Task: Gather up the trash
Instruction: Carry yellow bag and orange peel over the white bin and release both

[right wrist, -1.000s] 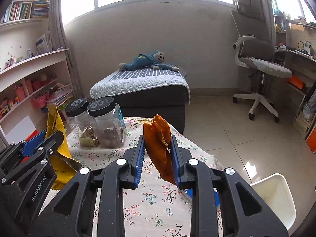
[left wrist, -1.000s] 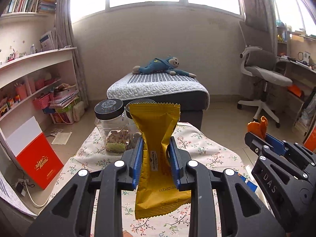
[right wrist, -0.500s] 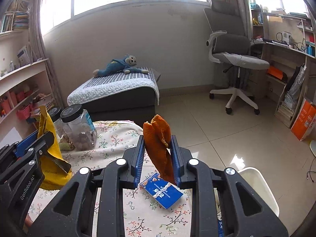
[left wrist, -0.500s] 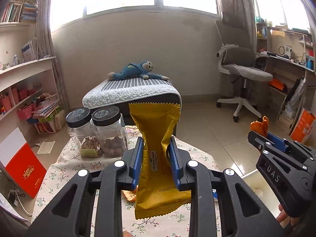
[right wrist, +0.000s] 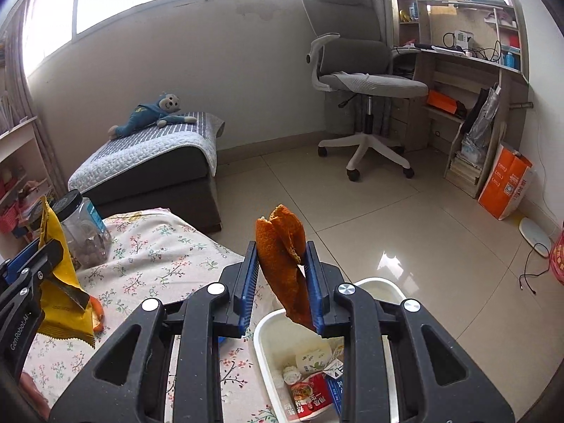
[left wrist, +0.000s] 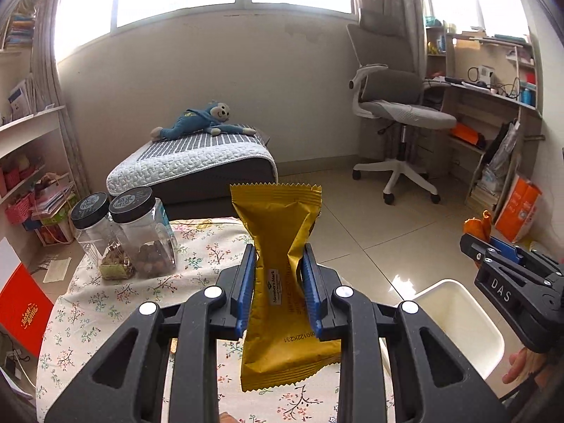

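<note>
My left gripper [left wrist: 278,275] is shut on a yellow snack wrapper [left wrist: 282,282], held upright above the floral-cloth table [left wrist: 105,303]. In the right wrist view the same wrapper [right wrist: 60,282] and left gripper [right wrist: 28,282] show at the left edge. My right gripper [right wrist: 282,275] is shut on a piece of orange peel [right wrist: 285,253], which hangs over the rim of a white bin [right wrist: 268,320] beside the table; packets and crumpled paper lie inside it. The left wrist view shows the bin [left wrist: 454,317] at lower right, with the right gripper [left wrist: 493,250] and peel [left wrist: 476,225] above it.
Two clear jars with black lids [left wrist: 120,236] stand at the table's far left. Another bit of orange peel [right wrist: 97,313] lies on the cloth. Beyond are a grey daybed with a blue plush monkey [left wrist: 201,123], an office chair [left wrist: 398,120], a desk and shelves.
Both grippers have swung to the right with their loads still held. The white bin has come into view below the right gripper, and the jars have slid toward the left of both views.
</note>
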`<move>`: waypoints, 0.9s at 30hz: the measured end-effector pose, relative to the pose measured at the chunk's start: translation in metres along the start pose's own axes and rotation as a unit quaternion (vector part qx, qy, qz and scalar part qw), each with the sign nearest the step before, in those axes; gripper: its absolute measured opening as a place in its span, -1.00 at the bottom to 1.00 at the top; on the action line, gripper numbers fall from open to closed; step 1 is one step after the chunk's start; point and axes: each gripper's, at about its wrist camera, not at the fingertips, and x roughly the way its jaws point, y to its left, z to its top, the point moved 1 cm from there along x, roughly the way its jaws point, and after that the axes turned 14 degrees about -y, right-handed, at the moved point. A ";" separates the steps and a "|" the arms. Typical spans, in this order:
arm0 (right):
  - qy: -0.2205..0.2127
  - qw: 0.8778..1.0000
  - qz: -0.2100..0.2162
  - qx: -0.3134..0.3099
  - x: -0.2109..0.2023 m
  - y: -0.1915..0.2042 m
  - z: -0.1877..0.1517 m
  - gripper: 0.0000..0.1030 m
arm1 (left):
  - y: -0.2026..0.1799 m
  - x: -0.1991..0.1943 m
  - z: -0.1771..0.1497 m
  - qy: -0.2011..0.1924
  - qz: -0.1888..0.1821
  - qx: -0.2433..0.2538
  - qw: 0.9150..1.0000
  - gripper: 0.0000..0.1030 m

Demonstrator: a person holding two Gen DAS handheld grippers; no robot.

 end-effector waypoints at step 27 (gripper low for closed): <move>0.005 0.980 -0.173 0.098 -0.012 -0.143 -0.010 0.86 | -0.143 0.028 -0.007 0.040 -0.115 0.026 0.992 -0.45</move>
